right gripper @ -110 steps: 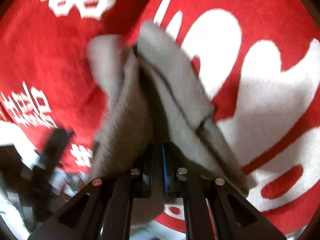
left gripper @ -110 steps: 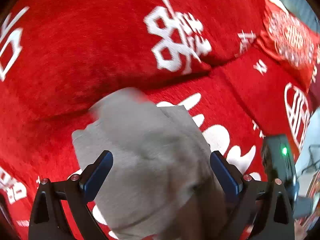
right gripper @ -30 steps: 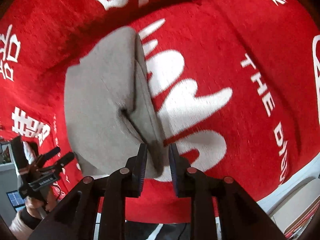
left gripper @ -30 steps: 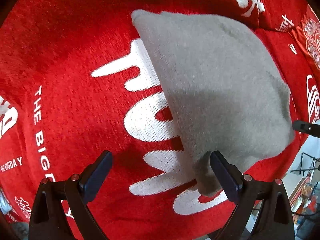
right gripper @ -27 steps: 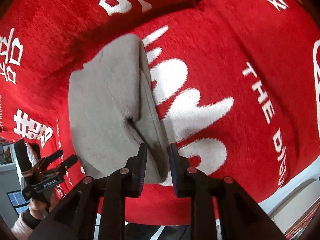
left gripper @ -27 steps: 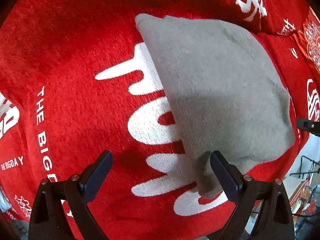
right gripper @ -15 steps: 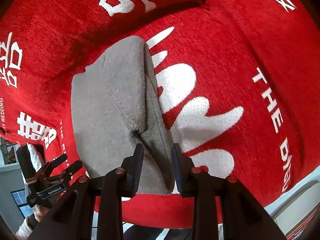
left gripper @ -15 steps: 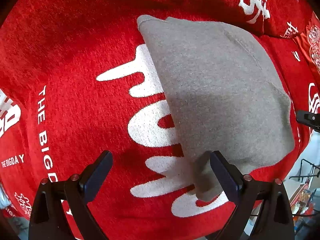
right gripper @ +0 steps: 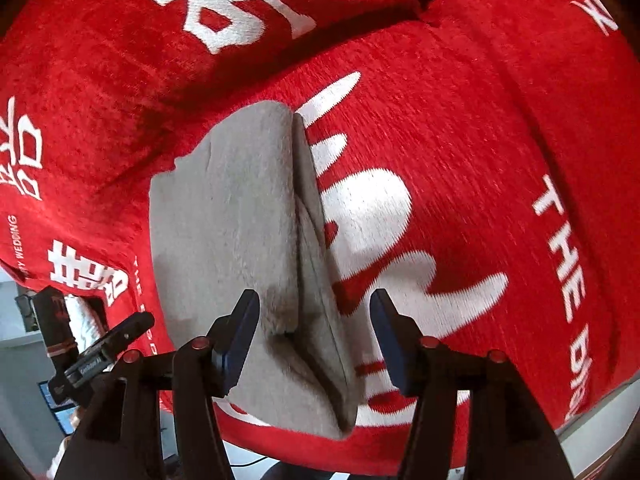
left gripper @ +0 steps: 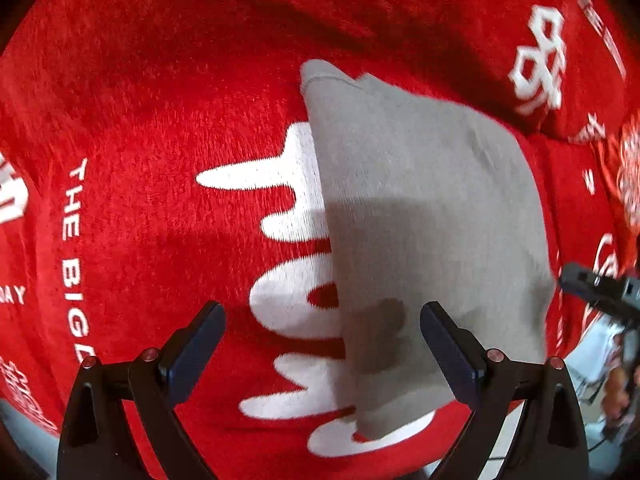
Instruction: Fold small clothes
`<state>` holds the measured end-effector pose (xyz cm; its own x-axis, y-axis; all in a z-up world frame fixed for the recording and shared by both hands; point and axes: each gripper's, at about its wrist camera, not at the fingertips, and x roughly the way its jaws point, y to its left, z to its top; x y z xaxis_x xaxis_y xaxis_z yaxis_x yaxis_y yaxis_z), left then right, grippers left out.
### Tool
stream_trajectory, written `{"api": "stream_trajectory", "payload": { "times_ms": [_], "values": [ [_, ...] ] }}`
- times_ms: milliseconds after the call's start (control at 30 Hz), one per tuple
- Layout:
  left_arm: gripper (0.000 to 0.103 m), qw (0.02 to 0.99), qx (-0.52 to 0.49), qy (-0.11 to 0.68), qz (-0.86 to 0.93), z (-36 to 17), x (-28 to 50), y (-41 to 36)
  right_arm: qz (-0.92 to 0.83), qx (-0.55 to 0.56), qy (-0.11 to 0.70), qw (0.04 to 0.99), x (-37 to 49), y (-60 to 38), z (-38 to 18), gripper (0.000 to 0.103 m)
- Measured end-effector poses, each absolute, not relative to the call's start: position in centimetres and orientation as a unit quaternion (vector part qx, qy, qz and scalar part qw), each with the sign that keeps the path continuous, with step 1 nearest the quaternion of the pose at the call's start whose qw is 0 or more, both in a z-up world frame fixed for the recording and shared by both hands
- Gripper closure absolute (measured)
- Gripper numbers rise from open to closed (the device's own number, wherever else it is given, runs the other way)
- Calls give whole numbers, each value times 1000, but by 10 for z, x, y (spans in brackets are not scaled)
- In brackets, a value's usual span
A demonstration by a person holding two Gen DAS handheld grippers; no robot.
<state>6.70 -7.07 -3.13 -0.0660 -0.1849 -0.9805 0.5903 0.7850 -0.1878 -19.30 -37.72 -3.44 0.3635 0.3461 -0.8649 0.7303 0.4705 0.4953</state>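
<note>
Grey garment flat under opening right gripper, unpinched.

White lettering reading "THE BIG" is running down the red blanket, and small "WEDDING" lettering is showing at the left edge of it in the right wrist view.

The grey cloth hides part of the white lettering at frame centre. At lower left of the right view, the room is cut off and too small to read.
</note>
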Motion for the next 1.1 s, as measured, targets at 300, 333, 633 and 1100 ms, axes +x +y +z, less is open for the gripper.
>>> {"api": "stream_trajectory", "payload": {
  "times_ms": [300,333,633,1100],
  "values": [
    [5,648,84,694,-302,-58,97,-88,-77,555,522,644,-178,-396,-70,41],
    [5,646,83,695,-306,-62,97,-91,-54,565,519,639,-174,-398,-78,41],
    [5,615,71,710,-335,-85,99,-109,-7,566,525,635,-151,-391,-93,37],
    [5,617,64,704,-346,-93,86,-138,3,453,571,684,-116,-369,-72,35]
  ]
}}
